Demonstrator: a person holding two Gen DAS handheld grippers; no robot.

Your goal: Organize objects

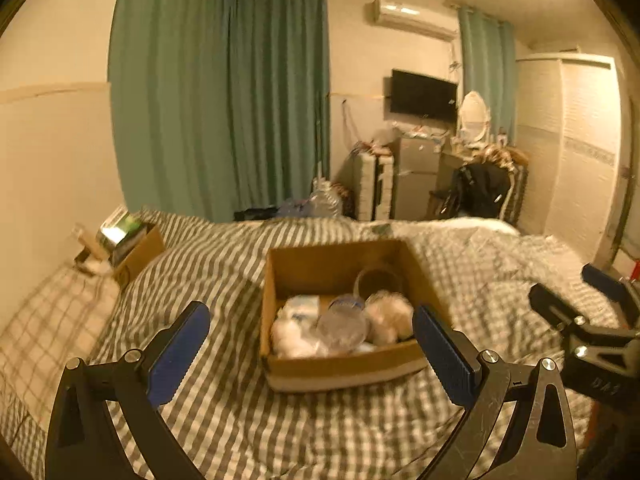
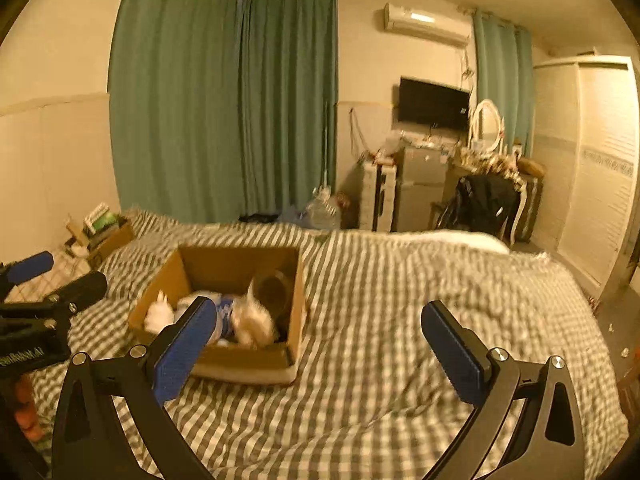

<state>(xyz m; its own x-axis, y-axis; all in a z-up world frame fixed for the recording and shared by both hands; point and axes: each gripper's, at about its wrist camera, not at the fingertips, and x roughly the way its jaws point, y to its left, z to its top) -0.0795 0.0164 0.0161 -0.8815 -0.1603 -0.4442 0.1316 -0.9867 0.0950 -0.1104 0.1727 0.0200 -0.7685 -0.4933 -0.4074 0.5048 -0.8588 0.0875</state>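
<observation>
Open cardboard box [image 1: 340,276] sits on the bed, on the grey-and-white striped duvet [image 1: 240,420], roughly mid-mattress. Inside the box: a clear round lidded container [image 1: 343,326] at the near wall, a fluffy cream-white item [image 1: 390,316] to its right, a white soft bundle [image 1: 290,336] to its left with a white-and-blue packet [image 1: 302,306] behind that, and a dark round bowl or pot [image 1: 378,280] tipped on its side toward the far right corner. Contents are blurred; finer detail not readable. Left gripper [image 1: 310,354] hangs just in front of the box, blue pads spread wide, nothing between them; the box's near wall shows in the gap. Right gripper [image 2: 318,350] is off to the right of the box, over bare duvet, also spread wide and empty. A second, smaller cardboard box [image 1: 138,254] holding upright books stands far left of the main box, against the wall. Beyond the box, past the bed's far edge: green curtains [image 1: 224,100], a wall-mounted dark TV [image 1: 423,96], a cluttered dresser with an oval mirror [image 2: 486,122], and a white wardrobe [image 2: 592,168] on the right.
</observation>
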